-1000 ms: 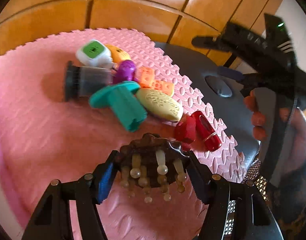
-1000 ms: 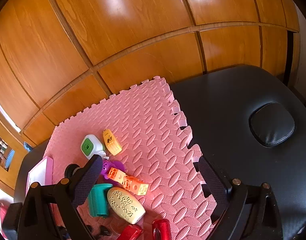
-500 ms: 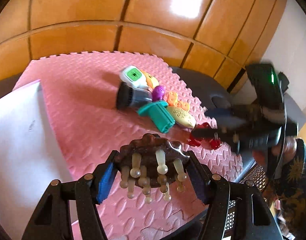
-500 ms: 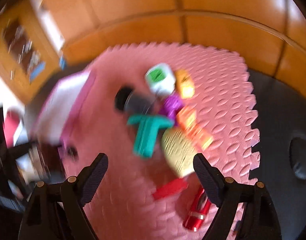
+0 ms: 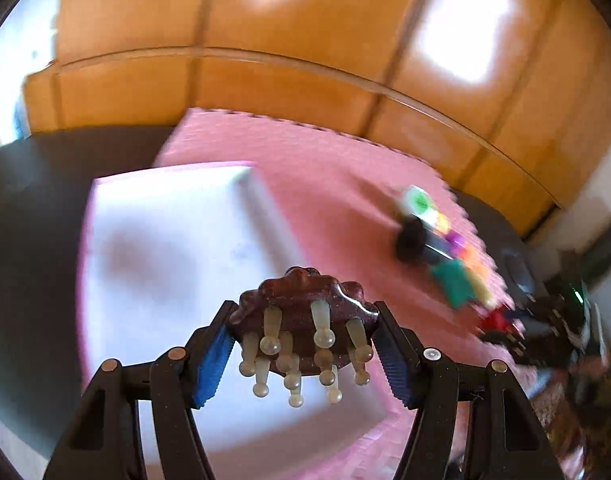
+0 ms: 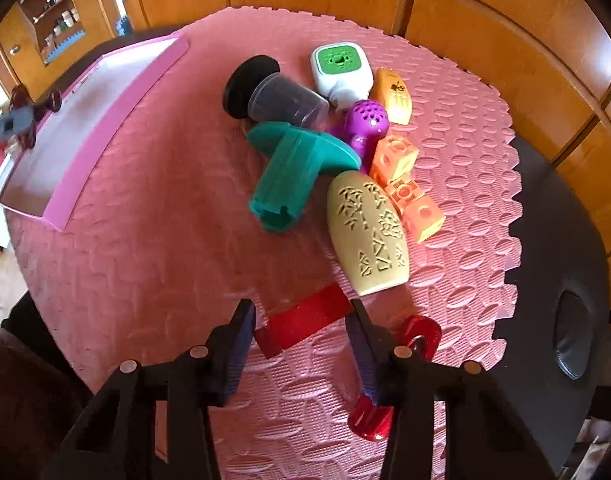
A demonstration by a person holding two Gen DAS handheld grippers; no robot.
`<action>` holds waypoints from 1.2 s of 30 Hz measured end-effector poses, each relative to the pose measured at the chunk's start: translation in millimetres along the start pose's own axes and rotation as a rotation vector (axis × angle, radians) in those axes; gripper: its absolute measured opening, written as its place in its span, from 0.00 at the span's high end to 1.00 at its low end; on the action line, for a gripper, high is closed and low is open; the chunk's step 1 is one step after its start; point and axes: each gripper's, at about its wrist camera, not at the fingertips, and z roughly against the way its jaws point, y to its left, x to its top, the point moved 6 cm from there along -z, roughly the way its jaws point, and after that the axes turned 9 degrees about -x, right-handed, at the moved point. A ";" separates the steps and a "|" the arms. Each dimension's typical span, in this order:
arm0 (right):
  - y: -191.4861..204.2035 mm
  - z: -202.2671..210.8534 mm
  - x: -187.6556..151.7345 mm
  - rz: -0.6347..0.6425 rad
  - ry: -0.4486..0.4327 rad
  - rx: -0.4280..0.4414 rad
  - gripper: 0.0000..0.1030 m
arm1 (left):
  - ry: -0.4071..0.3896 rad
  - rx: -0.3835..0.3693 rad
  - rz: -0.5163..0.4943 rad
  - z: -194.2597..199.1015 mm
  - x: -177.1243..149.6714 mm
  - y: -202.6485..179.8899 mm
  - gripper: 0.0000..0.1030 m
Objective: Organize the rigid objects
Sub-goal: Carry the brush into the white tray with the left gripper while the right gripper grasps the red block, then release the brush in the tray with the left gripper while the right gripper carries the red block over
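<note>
My left gripper (image 5: 303, 344) is shut on a dark brown massager (image 5: 305, 300) with beige knobbed prongs. It holds the massager above the white bottom of a pink-rimmed tray (image 5: 157, 248). My right gripper (image 6: 300, 308) points down at the pink foam mat (image 6: 165, 240). Its jaws are closing, and a flat red block (image 6: 305, 322) lies between them with its ends against both pads. A shiny red bottle-like piece (image 6: 421, 334) sits just right of the right finger and is partly hidden by it. In the right wrist view the tray (image 6: 105, 108) stands at the far left.
Beyond the red block lies a pile: a teal T-shaped piece (image 6: 293, 172), a cream carved oval (image 6: 369, 236), orange cubes (image 6: 405, 184), a purple toy (image 6: 365, 120), a white-green box (image 6: 339, 68) and a clear cup with a black lid (image 6: 273, 96). The black padded table (image 6: 557, 240) extends right; wooden panels stand behind.
My left gripper carried the massager leftward from beside the pile to above the tray. My right gripper tipped down over the pile and narrowed its jaws around the red block.
</note>
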 end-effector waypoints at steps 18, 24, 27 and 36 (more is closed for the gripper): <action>14.3 -5.4 5.1 -0.066 0.013 -0.042 0.59 | -0.018 0.256 0.116 -31.8 51.0 119.4 0.35; 12.8 -6.7 5.6 -0.068 -0.001 -0.063 0.60 | -0.010 0.288 0.121 -38.8 48.4 128.5 0.34; 12.1 -8.4 6.1 -0.068 -0.006 -0.063 0.60 | -0.026 0.271 0.107 -28.4 47.6 121.8 0.27; 12.2 -5.4 6.2 -0.083 -0.019 -0.082 0.60 | -0.108 0.251 0.118 26.6 15.0 90.1 0.22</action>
